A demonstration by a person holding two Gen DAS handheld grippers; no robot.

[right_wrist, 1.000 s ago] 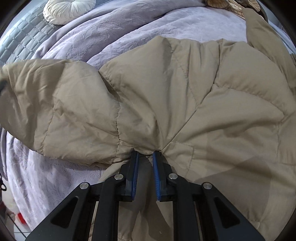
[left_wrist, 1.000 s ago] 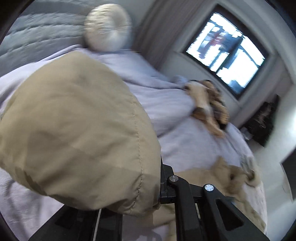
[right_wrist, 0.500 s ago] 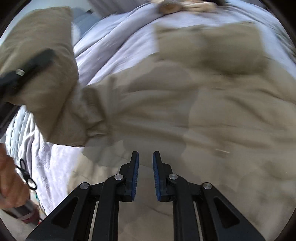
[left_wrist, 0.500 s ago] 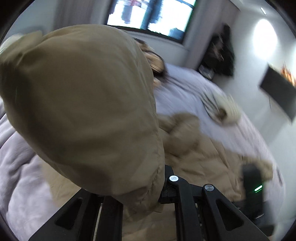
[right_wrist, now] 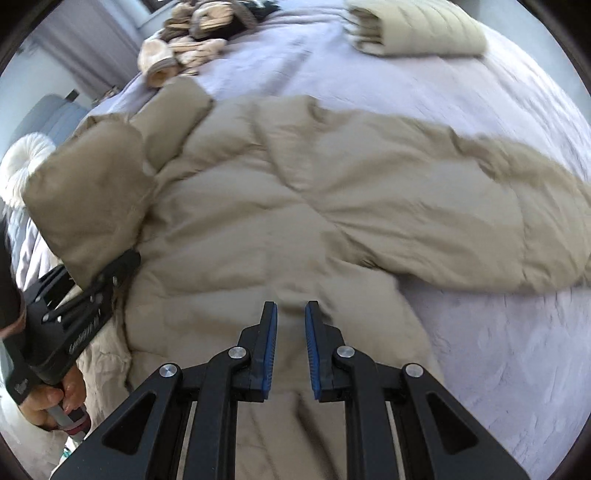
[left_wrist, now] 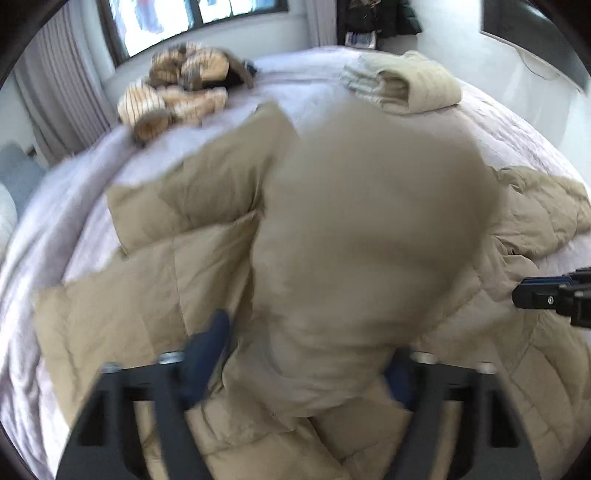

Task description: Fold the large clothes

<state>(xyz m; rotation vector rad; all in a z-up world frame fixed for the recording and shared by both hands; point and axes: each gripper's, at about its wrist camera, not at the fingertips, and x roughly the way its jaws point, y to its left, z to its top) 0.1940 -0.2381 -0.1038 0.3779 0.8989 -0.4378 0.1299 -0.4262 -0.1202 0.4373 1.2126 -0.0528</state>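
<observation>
Tan puffer jacket (right_wrist: 295, 206) lies spread on the bed (right_wrist: 517, 350), long axis running left-right across the right wrist view. Left gripper (left_wrist: 306, 369): jaws have just been opening wide, the sleeve (left_wrist: 369, 258) bunched between them, blurred. Right gripper (right_wrist: 290, 332): narrow gap, holding nothing, hovering over the jacket's near edge, so it's nearer the body panel.

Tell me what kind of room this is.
Most likely a bedroom: a wide bed with a lilac quilted cover, a padded grey headboard with a round white cushion beside it, and a curtained window. Clothes lie on the bed, including a tan puffer jacket.
</observation>
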